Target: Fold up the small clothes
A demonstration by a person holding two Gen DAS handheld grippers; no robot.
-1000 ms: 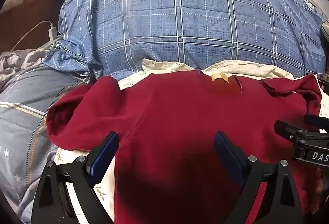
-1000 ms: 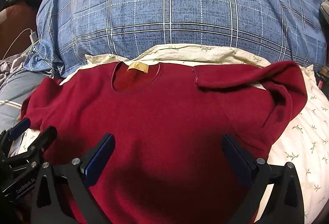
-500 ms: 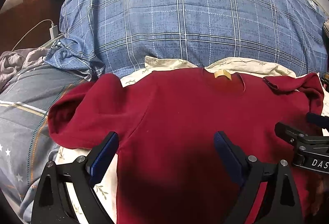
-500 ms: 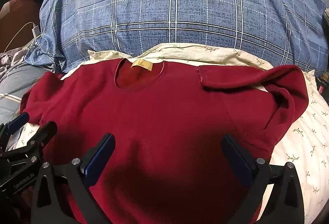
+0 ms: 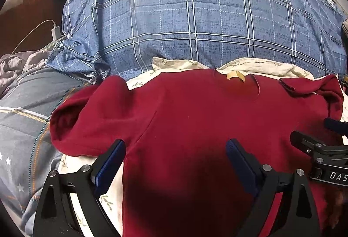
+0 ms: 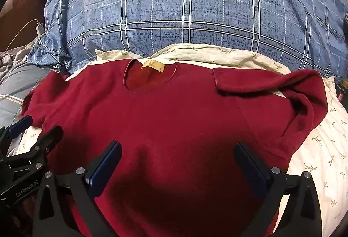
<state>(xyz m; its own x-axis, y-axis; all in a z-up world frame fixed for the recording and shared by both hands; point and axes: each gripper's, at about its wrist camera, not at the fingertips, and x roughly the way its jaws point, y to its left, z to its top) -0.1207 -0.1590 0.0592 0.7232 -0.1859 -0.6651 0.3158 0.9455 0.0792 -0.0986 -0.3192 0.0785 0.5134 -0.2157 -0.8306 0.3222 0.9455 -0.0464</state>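
Note:
A dark red long-sleeved top (image 5: 195, 119) (image 6: 178, 119) lies spread front-up on a cream leaf-print sheet (image 6: 322, 150), its neckline with a tan label (image 6: 152, 66) pointing away. Its left sleeve (image 5: 87, 115) is bunched at the left; its right sleeve (image 6: 271, 84) is folded back across the shoulder. My left gripper (image 5: 176, 150) hovers open over the top's left half, nothing between its blue pads. My right gripper (image 6: 178, 152) hovers open over the middle of the top. Each gripper shows at the edge of the other's view.
A large blue plaid duvet (image 5: 195, 23) (image 6: 191, 8) bulges right behind the top. At the left lie a grey striped cover (image 5: 26, 110), crumpled grey cloth (image 5: 15, 65) and a white charger with cable (image 5: 55, 32). The sheet continues to the right of the top.
Both grippers have drawn slightly back and lower over the top; the collar sits a little farther away in both views. The top itself has not moved and both jaws stay open.

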